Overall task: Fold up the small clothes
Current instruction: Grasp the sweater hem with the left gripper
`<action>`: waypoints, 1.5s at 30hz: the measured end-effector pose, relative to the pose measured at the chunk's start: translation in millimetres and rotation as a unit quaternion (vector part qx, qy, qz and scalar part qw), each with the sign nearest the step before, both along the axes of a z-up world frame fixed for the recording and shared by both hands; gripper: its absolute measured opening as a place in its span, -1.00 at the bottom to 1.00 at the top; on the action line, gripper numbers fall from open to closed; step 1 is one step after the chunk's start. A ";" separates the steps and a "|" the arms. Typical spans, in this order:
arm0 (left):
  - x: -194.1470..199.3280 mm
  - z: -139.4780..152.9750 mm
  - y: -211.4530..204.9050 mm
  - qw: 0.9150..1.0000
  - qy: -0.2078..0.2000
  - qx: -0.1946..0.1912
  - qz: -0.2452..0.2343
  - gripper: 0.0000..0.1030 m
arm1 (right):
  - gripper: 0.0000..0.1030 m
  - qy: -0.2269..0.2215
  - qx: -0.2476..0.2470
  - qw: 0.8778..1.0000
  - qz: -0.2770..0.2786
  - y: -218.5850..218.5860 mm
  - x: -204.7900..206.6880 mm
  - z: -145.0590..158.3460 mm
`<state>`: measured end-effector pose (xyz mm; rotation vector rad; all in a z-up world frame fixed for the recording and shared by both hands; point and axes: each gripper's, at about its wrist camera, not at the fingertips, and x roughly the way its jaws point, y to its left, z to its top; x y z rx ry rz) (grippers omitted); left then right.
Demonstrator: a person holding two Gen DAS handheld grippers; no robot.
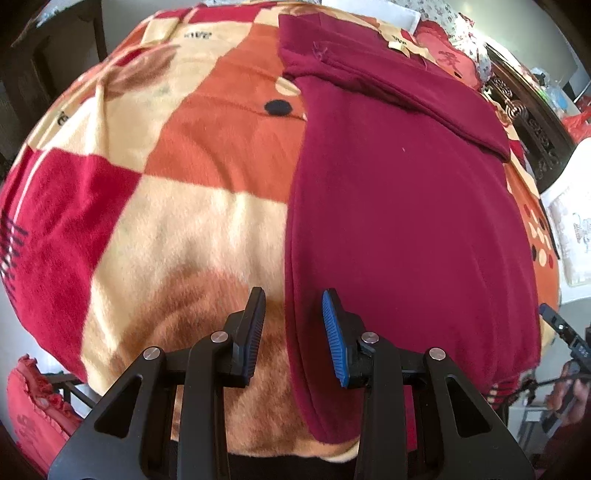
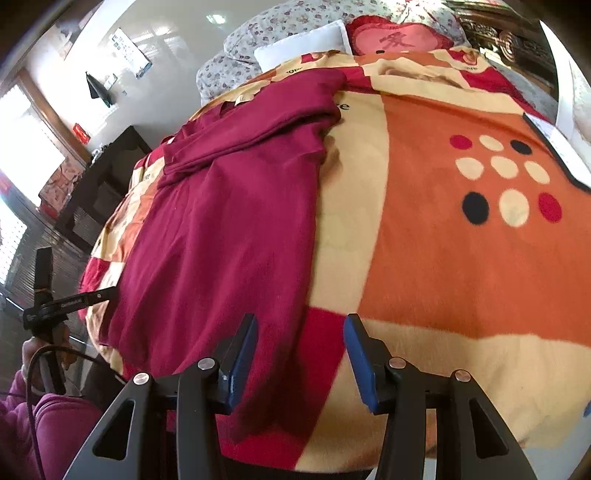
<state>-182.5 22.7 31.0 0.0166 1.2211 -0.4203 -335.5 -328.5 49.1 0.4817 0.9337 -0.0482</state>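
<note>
Left claw [image 1: 293, 299] parted wide, gripping nothing, poised just above the near left edge of a dark red garment [image 1: 406, 221]. Left finger over bare checked blanket [image 1: 184, 229], right blue pad [image 1: 334, 332] over the cloth's folded edge; contact with the fabric impossible to judge. Ahead and to the right of this claw, the garment stretched long, a sleeve [image 1: 399, 99] folded across its far end. Near hem hidden behind the claw's black frame. Far right, cut off by the lens rim, part of the other tool [image 1: 561, 328] and a blurred hand.

From the right wrist: far left, a hand [image 2: 40, 350] holding the left tool [image 2: 59, 302], only partly seen, its fingers not readable here. Garment [image 2: 221, 229] ahead and to the left of the right claw [image 2: 301, 325], sleeve [image 2: 258, 122] crossing the far end. Right claw spread apart, empty, left finger over the garment's near right corner, right finger over blanket [image 2: 443, 240]. Seen only here: floral bedding [image 2: 280, 29], white pillow [image 2: 303, 44], red cushion [image 2: 399, 37] beyond the blanket.
</note>
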 end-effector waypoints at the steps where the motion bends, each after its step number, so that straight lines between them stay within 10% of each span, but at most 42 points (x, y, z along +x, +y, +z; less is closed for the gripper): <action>1: -1.4 -0.3 1.3 1.000 0.004 -0.002 -0.003 -0.39 | -0.10 0.002 0.000 1.000 0.000 0.4 -1.1 -0.8; 32: -23.9 -10.5 8.7 0.991 0.097 -0.074 -0.051 -0.16 | -0.09 -0.016 0.131 0.989 0.070 22.4 -10.1 -20.4; 39: -25.2 -12.2 -6.2 0.992 0.087 -0.063 -0.060 -0.16 | -0.67 -0.022 0.089 0.994 0.067 26.0 -10.0 -16.5; 42: -22.4 -13.5 -2.9 0.992 0.091 -0.067 -0.057 -0.77 | -0.82 -0.032 0.084 0.993 0.070 28.4 -6.8 -11.0; 45: -15.7 -7.6 2.8 0.990 0.094 -0.093 -0.054 -0.84 | -0.83 -0.064 0.113 0.989 0.069 24.7 -3.4 3.4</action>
